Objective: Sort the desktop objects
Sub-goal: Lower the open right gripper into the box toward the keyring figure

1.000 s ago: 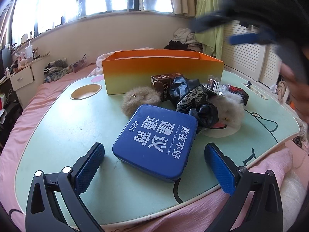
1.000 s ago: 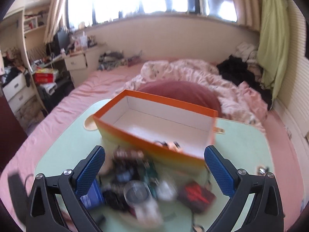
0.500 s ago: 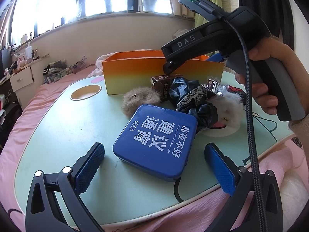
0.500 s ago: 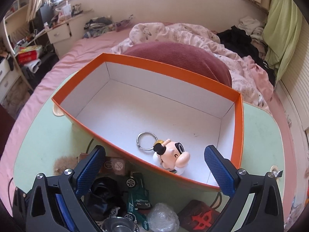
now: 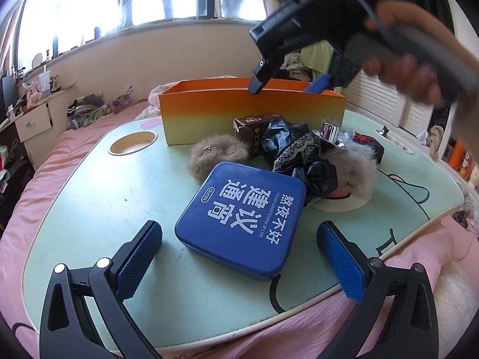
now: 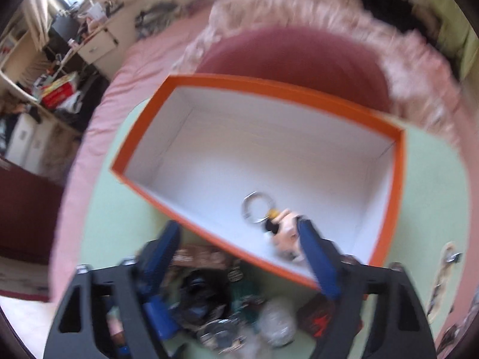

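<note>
A blue tin (image 5: 242, 209) with white lettering lies on the green lap table (image 5: 98, 203). My left gripper (image 5: 238, 234) hangs open over the tin's near edge, touching nothing. Behind the tin sits an orange box (image 5: 251, 113), white inside (image 6: 269, 149). In the box lies a cartoon toy keychain (image 6: 283, 233) with its metal ring (image 6: 254, 206). A hand holds my right gripper (image 5: 287, 86) tilted down over the box's near wall. Its jaws (image 6: 238, 229) are closing, and nothing is pressed between them. The toy lies right beside its right finger.
Between tin and box lies a pile: a brown fur ball (image 5: 215, 155), a brown carton (image 5: 254, 128), black cloth (image 5: 299, 155), a white fur ball (image 5: 356, 167), a metal cap (image 5: 329, 133). A round cup recess (image 5: 133, 146) sits at the table's back left. Pink bedding surrounds the table.
The right gripper has swung from above the pile to over the box's near wall, tipped further down, and its jaws have narrowed. The left gripper and the tin have not moved.
</note>
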Demonstrator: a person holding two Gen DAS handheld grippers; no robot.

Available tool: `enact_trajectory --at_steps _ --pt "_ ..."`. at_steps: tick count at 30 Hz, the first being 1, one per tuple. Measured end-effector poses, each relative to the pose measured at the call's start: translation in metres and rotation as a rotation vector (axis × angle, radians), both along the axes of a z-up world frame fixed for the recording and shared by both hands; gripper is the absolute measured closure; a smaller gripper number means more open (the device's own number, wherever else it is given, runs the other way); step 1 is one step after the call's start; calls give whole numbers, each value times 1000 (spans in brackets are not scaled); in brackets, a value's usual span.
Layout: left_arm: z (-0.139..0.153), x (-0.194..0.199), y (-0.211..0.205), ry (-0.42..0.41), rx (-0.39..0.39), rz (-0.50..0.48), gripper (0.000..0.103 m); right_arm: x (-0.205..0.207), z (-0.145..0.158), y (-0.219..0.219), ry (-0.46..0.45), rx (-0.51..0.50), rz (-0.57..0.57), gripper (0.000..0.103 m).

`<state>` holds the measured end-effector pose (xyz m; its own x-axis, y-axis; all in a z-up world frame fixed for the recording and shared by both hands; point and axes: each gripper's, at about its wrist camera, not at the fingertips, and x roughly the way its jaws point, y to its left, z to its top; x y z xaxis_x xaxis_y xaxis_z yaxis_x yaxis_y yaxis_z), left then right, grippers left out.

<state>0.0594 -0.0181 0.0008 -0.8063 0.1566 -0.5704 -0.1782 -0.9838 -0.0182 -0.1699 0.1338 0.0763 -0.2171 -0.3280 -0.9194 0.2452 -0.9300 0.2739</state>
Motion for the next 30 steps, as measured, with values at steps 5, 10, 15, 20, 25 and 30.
enact_trajectory --at_steps 5,10,15,20,25,30 --pt "0 0 0 0 0 -1 0 -22 4 -1 -78 8 -42 31" --pt "1 1 0 3 3 -4 0 -29 15 18 -33 -135 -145 32" --pt "1 2 0 3 2 -4 0 -40 -14 5 -123 74 -168 31" --pt "1 2 1 3 2 -5 0 -40 -29 -20 -127 335 -83 30" --pt "-1 -1 -2 2 3 -3 0 -29 -25 -26 -161 275 28 74" --pt "0 0 -1 3 1 -3 0 -25 -28 -12 -156 231 -4 101"
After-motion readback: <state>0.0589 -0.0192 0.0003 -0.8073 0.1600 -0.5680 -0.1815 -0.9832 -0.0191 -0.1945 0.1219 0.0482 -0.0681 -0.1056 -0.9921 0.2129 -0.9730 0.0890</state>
